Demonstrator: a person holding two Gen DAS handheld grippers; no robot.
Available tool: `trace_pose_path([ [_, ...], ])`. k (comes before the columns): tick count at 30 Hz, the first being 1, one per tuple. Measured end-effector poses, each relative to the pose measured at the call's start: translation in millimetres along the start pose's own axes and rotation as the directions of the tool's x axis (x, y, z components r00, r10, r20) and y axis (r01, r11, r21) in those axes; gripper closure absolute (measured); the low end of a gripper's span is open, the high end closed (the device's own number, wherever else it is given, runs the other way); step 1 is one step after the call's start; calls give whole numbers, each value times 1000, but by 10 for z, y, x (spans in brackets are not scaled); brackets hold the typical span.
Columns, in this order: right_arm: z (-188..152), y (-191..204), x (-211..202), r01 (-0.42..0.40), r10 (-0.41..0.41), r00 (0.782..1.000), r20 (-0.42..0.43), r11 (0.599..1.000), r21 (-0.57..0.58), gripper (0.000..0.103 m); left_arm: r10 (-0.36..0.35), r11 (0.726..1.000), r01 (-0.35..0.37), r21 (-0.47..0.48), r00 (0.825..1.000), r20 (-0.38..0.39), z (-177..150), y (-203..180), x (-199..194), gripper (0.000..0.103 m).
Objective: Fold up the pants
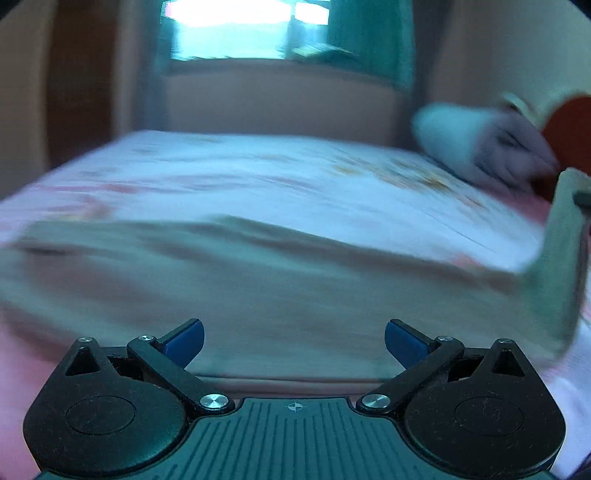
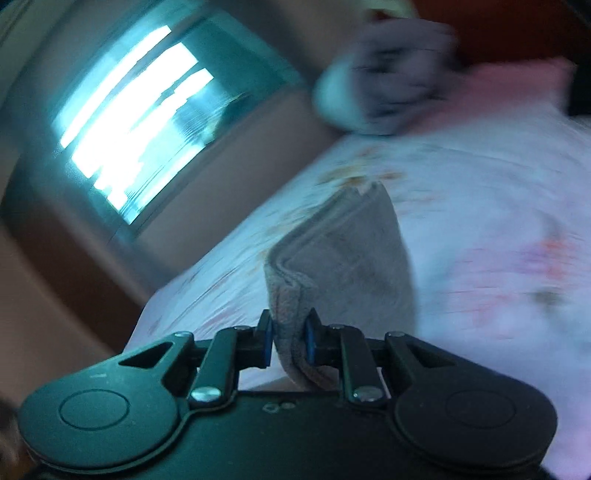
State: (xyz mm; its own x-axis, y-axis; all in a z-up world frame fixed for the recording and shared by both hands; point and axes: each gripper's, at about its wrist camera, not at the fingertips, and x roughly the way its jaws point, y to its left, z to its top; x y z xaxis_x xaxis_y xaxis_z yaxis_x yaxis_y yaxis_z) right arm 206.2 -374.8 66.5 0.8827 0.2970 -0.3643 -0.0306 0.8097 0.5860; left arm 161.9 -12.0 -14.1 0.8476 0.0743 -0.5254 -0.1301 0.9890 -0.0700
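Observation:
The beige-grey pants (image 1: 240,280) lie spread across the near part of the bed, blurred by motion. My left gripper (image 1: 294,341) is open and empty just above their near edge. At the right edge of the left wrist view a strip of the pants rises up (image 1: 561,258). My right gripper (image 2: 289,338) is shut on a folded edge of the pants (image 2: 343,258) and holds it lifted above the bed.
The bed has a white and pink floral sheet (image 1: 295,177). A white and grey pillow or bundle (image 1: 480,144) lies at the far right corner beside a red headboard (image 1: 569,125). A bright window (image 1: 243,26) is on the far wall.

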Motion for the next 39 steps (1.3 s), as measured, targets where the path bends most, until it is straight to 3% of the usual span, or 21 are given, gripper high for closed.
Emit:
trace_pose_path([
  [5,-772,1100,513,-98,65,989,-136,962,-256,94,129,976,-120,-183,991,34,-22,1345,-412,0],
  [6,-1022,1287,639,-115,62,982,-177,944,-309,89,144,967,-134,-215,989,34,-56,1502,-455,0],
  [8,-1574,1574,858,-197,77,957,-281,880,-431,68,173,952,-163,-259,985,15,-150,1764,-499,0],
  [9,-1830,1669,980,-243,52,924,-378,844,-478,67,181,947,-171,-272,983,13,-202,1851,-517,0],
  [10,-1994,1703,1014,-243,17,906,-423,839,-487,72,184,943,-175,-284,983,6,-242,1917,-526,0],
  [12,-1963,1614,839,-221,65,938,-341,869,-443,68,165,940,-157,-303,986,3,-318,1964,-529,0],
  [15,-1635,1323,690,-176,89,959,-269,931,-320,68,114,947,-110,-302,993,-6,-365,1845,-426,0],
  [19,-1180,965,550,-72,29,984,-175,966,-250,66,-49,960,56,-273,998,29,-233,1432,-226,0],
  [21,-1071,828,433,-52,25,991,-134,979,-198,66,-177,945,176,-277,984,20,-127,1163,-46,0],
  [24,-927,546,281,31,-37,996,-77,996,-82,61,-307,914,278,-294,950,-56,-35,839,272,5],
  [25,-893,439,253,48,-51,996,-78,998,-43,60,-315,915,274,-296,943,-102,-26,750,392,25],
  [27,-878,318,254,66,-67,995,-80,998,-5,58,-336,911,270,-313,924,-181,-54,625,597,41],
  [30,-863,169,173,81,-81,994,-67,997,0,53,-334,909,248,-335,915,-227,-116,530,778,42],
  [35,-869,-28,43,73,-71,996,-62,997,32,49,-341,879,233,-416,917,-208,-164,532,814,45],
  [37,-860,-69,13,70,-67,996,-60,996,49,47,-332,867,217,-449,923,-194,-205,564,802,64],
  [39,-848,-133,4,70,-66,996,-55,995,74,46,-349,838,223,-498,920,-175,-289,620,839,72],
])
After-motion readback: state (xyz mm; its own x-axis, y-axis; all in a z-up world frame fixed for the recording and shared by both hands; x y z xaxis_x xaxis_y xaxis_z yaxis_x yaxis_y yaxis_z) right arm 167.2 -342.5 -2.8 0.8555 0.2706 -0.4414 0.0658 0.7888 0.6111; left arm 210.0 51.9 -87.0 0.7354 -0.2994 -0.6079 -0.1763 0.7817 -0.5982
